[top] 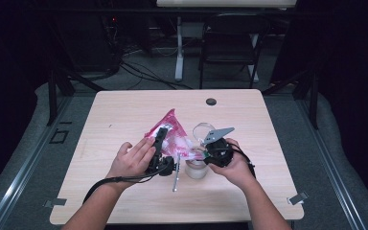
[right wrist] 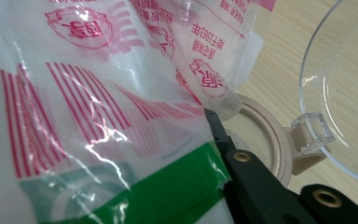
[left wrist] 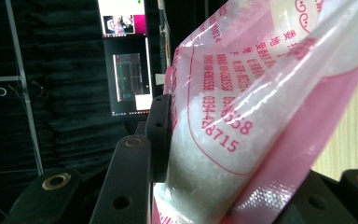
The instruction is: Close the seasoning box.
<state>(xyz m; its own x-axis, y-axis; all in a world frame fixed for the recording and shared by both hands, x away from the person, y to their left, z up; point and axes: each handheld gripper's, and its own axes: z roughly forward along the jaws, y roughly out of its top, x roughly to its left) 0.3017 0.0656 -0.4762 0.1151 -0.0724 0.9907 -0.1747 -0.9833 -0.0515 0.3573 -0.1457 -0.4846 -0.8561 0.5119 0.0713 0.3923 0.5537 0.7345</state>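
Pink-printed plastic bag (top: 170, 134) of white granules hung over the open jar (top: 195, 168), pinched by the left gripper (top: 160, 136) and the right gripper (top: 210, 149). Pouring well required tilting slowly, with the bag corner kept inside the rim. Pale wood bench (top: 124, 115); dark room, folding chair (top: 230, 43) behind.

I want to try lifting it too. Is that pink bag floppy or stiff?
Probably floppy: the pink bag is thin, crinkled plastic that folds where the left tongs pinch it. It may feel heavy for its size, since white grains bulge inside. The film looks shiny, so it might slip.
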